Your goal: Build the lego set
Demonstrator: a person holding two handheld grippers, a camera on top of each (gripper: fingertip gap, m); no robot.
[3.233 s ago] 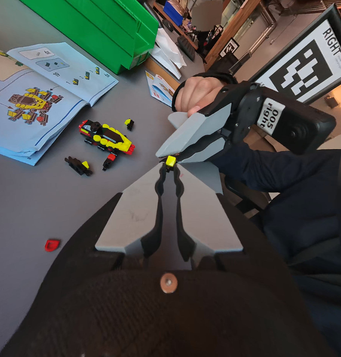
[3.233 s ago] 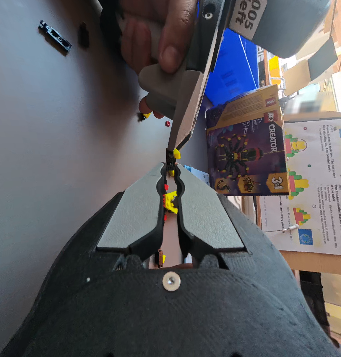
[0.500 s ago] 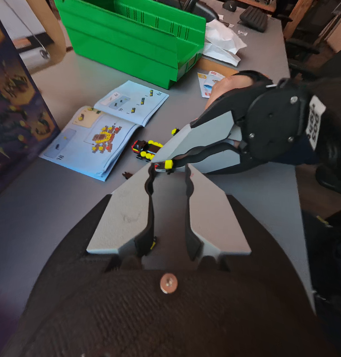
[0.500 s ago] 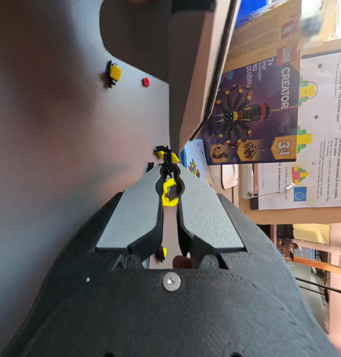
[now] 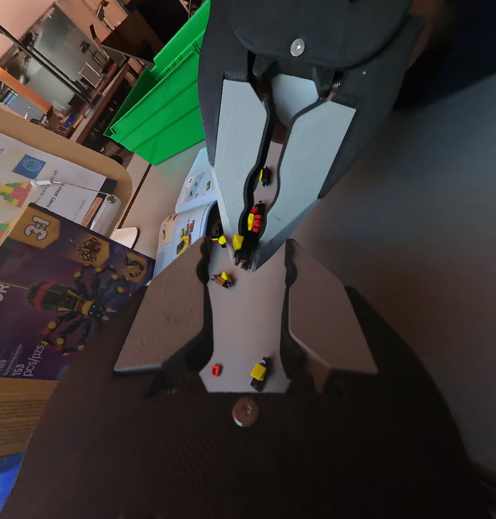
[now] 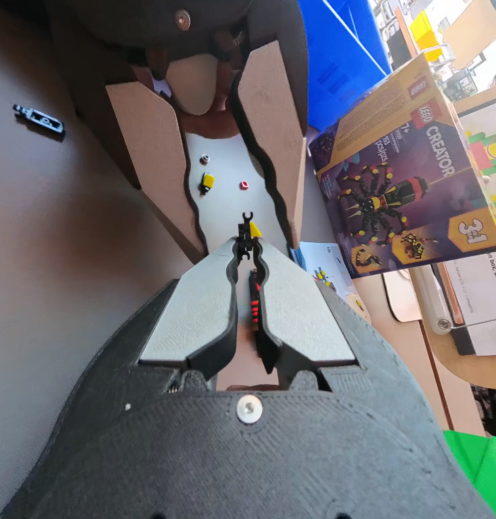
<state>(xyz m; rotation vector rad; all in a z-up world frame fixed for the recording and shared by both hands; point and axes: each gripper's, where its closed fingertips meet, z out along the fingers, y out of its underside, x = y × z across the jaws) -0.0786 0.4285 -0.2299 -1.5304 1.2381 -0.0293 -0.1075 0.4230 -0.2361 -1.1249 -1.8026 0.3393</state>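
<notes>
My right gripper [image 6: 247, 248] is shut on a small black clip piece with a yellow wedge [image 6: 247, 231], also seen in the left wrist view [image 5: 238, 243]. My left gripper [image 5: 245, 248] is open wide and empty. Its fingers [image 6: 157, 157] stand either side of the held piece without touching it. The right gripper's fingers [image 5: 235, 157] reach in from above. The partly built model, black with red and yellow, lies on the grey table and shows through the right gripper's gap [image 5: 254, 220] [image 6: 254, 302].
Loose pieces lie on the table: a yellow-and-black one [image 5: 258, 373], a small red one [image 5: 216, 370], a brown-and-yellow one [image 5: 224, 278], a black plate [image 6: 39, 122]. The open booklet [image 5: 185, 224], set box [image 6: 409, 182], green bin [image 5: 162, 112] and blue bin [image 6: 339, 56] stand around.
My left gripper, earlier shut at the held piece together with the right, has opened wide and let go. The right gripper still holds the piece. Both views have swung round.
</notes>
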